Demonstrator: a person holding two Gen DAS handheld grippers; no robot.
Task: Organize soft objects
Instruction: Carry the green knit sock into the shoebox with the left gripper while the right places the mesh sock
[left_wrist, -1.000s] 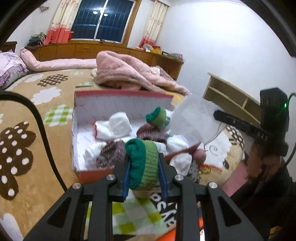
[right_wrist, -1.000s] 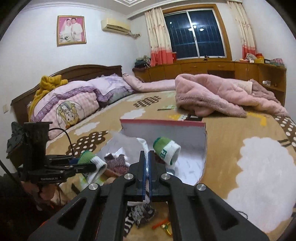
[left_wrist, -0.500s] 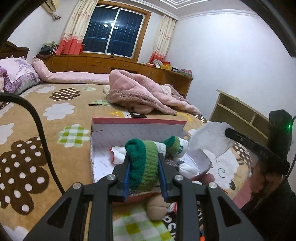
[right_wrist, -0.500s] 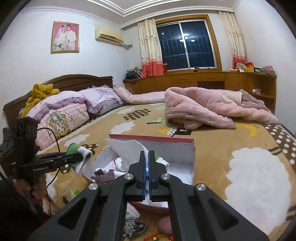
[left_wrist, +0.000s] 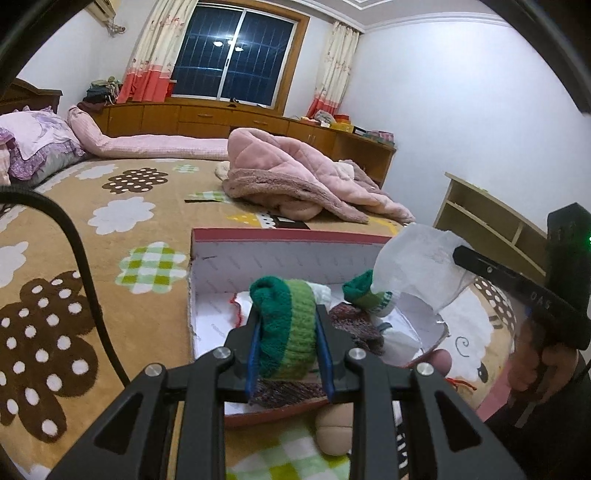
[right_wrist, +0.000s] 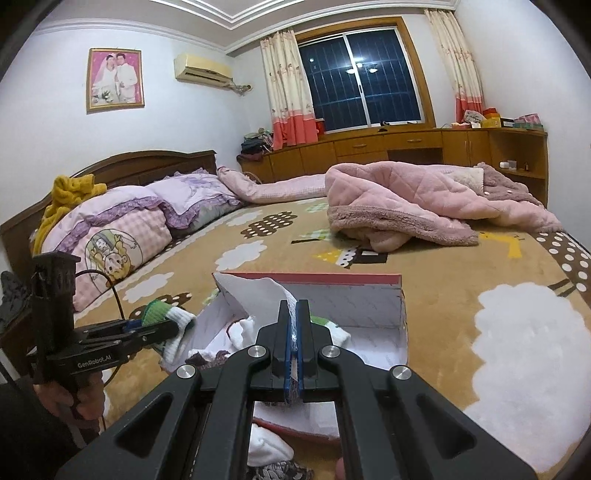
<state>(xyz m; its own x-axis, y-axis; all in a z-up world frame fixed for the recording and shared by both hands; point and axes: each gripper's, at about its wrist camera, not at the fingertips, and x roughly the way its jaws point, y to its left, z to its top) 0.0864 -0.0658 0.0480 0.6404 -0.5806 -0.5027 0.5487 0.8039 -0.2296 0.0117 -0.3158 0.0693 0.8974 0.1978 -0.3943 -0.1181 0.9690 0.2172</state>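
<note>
Socks (left_wrist: 286, 325) gripped, left view; tissue paper (right_wrist: 293, 325) pinched, right view

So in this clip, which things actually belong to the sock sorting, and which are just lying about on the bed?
In the job:
- green sock roll, clamped in left gripper
- white tissue paper, pinched by right gripper
- red box holding more rolled socks

Lying about:
- pink quilted blanket
- pillows
- yellow knit on headboard

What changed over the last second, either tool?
Both tools drew back and tipped up: the box now sits lower and farther off in both views. Nothing was taken or let go. The left tool still clamps the green rolled sock; the right tool stays shut on the white paper sheet.
</note>
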